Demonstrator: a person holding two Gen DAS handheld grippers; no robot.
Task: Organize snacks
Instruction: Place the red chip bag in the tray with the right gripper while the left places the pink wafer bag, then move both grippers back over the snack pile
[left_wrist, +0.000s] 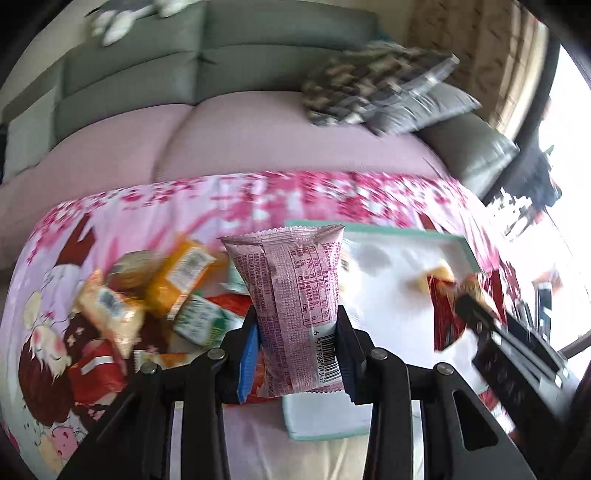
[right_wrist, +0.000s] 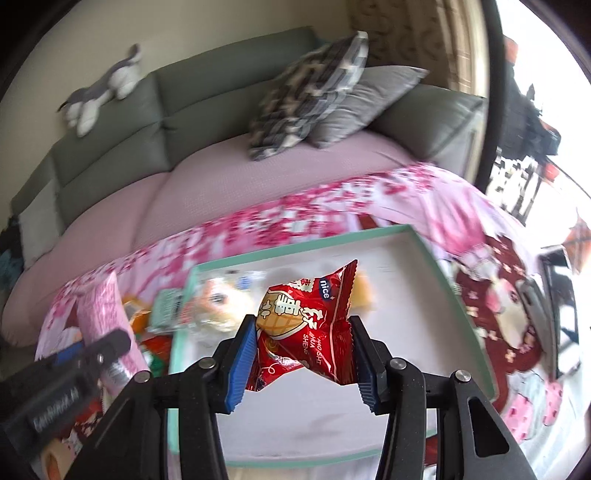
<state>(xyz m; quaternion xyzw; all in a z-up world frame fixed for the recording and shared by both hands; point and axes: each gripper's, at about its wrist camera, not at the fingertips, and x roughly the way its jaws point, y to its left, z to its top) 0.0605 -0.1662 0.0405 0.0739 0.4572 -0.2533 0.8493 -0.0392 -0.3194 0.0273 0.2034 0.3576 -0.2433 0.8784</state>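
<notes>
Left hand-held gripper (left_wrist: 297, 354): black frame, blue pads, jaws clamped on a pink printed plastic snack packet (left_wrist: 295, 306). The packet stands upright between the pads, barcode at its lower right, crimped top edge uppermost. It is held clear of the surface, over the near left corner of a shallow white tray with a mint-green rim (left_wrist: 466, 245).

Right hand-held gripper (right_wrist: 303, 354): same build, jaws closed on a red foil snack packet with a waffle picture (right_wrist: 306, 325). The packet is crumpled and tilted, held above the tray's white floor, about mid-tray.

Tray contents: a pale round-wrapped snack (right_wrist: 216, 306) near its left edge; a yellow item behind the red packet, too blurred to identify.

Left of the tray, on the pink cartoon-print floral cloth (left_wrist: 236, 195), lies a loose heap of snack packets (left_wrist: 147, 291) in orange, green, cream and red.

Beyond the cloth's far edge: a sofa with a pink seat cover and grey-green back (right_wrist: 207, 99), a checked cushion (right_wrist: 310, 92) leaning on a plain grey cushion (right_wrist: 369, 99) at its right end, and a grey-and-white plush toy (right_wrist: 99, 92) on the backrest.
</notes>
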